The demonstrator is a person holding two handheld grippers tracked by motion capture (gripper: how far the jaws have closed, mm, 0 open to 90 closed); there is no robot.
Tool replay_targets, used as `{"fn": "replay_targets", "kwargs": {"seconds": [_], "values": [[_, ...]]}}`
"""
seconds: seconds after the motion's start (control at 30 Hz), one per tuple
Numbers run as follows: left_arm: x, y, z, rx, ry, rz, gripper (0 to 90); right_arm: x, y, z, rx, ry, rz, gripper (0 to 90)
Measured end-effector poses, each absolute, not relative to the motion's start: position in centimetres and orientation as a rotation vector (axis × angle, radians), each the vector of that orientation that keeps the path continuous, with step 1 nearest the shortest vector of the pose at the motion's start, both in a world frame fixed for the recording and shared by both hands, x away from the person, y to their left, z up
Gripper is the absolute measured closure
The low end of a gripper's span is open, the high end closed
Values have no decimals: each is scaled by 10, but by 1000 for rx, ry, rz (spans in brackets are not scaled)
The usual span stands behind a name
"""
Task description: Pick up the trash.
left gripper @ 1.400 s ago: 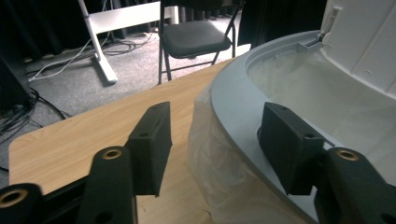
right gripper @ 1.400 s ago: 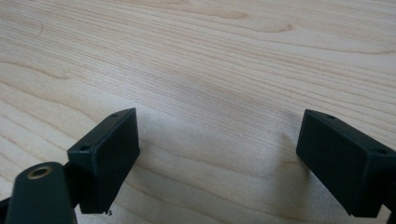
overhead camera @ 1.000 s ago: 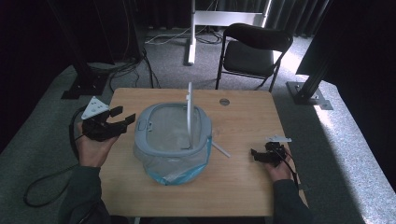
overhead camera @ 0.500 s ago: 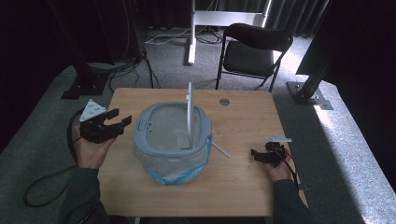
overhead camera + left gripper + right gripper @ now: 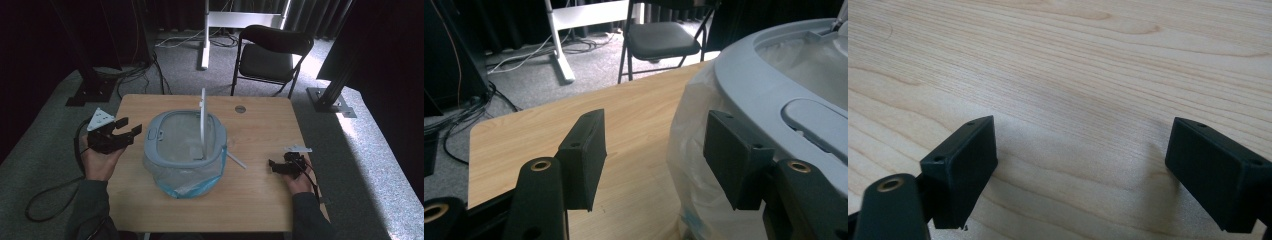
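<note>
bin [image 5: 184,145]: sitting mid-table, bag lining it, lid standing up
left gripper [image 5: 122,131]: hovering just beside the bin, jaws spread, gripping nothing
right gripper [image 5: 274,165]: resting apart, jaws spread
progress: early, bin not yet being held

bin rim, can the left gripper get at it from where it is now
Probably yes. The left gripper is open beside the bin, and in the left gripper view its fingers sit right by the grey rim with nothing between them.

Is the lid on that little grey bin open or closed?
Open: the bin's white lid stands upright at its rim, showing the bag-lined inside.
</note>
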State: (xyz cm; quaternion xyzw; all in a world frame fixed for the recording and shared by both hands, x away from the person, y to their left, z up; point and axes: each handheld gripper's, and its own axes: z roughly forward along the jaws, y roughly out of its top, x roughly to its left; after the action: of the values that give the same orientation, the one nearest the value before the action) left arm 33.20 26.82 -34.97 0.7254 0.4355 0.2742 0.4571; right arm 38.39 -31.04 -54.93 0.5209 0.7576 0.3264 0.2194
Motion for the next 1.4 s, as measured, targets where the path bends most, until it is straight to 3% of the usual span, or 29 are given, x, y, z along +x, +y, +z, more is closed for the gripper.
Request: {"fn": "replay_targets", "kwargs": {"seconds": [0.7, 1.4], "values": [[336, 286, -376, 1740, 1209, 686, 425, 384, -309, -549, 1454, 2081, 900, 131], [341, 276, -385, 1744, 1194, 654, 423, 383, -309, -549, 1453, 2083, 900, 131]]}}
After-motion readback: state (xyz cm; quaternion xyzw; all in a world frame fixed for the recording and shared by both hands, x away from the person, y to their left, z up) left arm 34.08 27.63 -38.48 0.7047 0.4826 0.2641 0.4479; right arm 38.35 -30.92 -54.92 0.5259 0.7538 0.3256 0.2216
